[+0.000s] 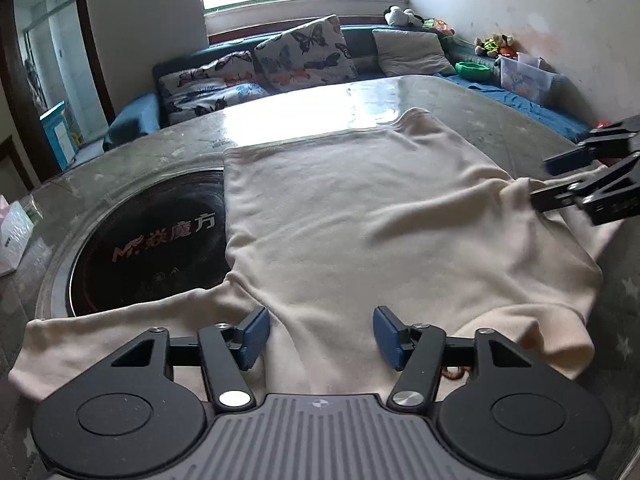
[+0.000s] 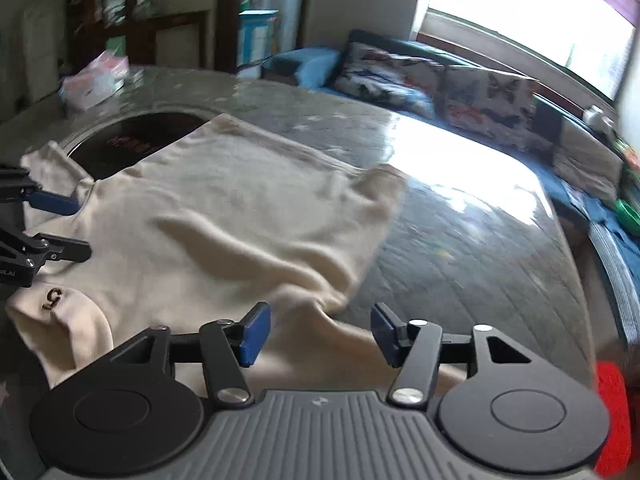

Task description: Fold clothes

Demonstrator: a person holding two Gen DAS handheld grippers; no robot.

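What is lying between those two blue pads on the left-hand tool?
Only the cream shirt: in the left wrist view its cloth lies under the gap of the open left gripper, unpinched.

The cream shirt (image 2: 208,216) lies spread on the desk (image 2: 460,248); the right gripper (image 2: 318,334) stands open over its near hem, gripping nothing; the left gripper (image 2: 66,226) hovers open at its left edge.

Left gripper (image 1: 320,336) and right gripper (image 2: 320,334): both angled downward, jaws parted, nothing pinched between the pads.
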